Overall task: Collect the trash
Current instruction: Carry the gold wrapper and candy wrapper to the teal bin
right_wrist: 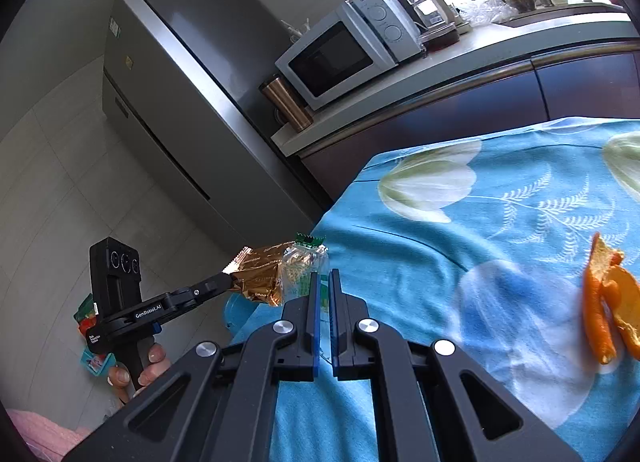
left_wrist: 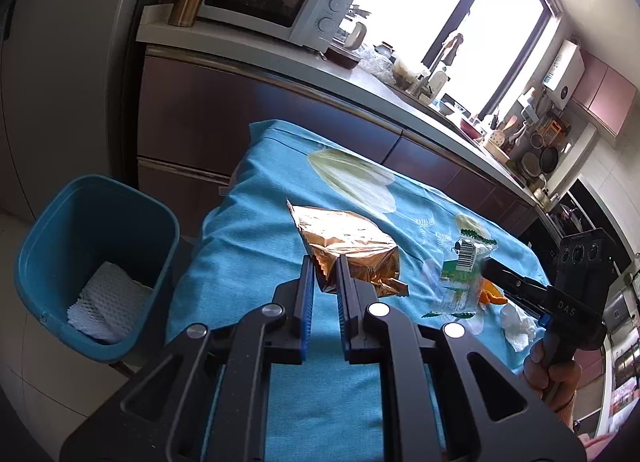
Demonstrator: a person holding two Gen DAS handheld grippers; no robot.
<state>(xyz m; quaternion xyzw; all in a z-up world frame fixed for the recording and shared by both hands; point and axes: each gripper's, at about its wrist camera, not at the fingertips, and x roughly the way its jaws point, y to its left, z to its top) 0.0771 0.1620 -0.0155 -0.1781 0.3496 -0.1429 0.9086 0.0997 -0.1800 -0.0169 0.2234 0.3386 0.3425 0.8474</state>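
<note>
Left wrist view: your left gripper (left_wrist: 324, 270) pinches the gold wrapper (left_wrist: 348, 250), your right gripper (right_wrist: 323, 282) the clear wrapper (right_wrist: 302, 268), both lifted clear for the bin (left_wrist: 96, 222) at left.

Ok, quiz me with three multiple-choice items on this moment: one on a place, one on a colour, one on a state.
1. Where is the orange peel?
A. on the blue cloth
B. in the bin
C. on the microwave

2. What colour is the bin?
A. red
B. teal
C. white

3. What is the left gripper doing?
A. hanging open
B. shut on nothing
C. shut on the gold wrapper

Answers: 1 A, the peel lies on the cloth; 2 B, its walls are teal; 3 C, its fingers pinch the wrapper's edge in both views.
</note>
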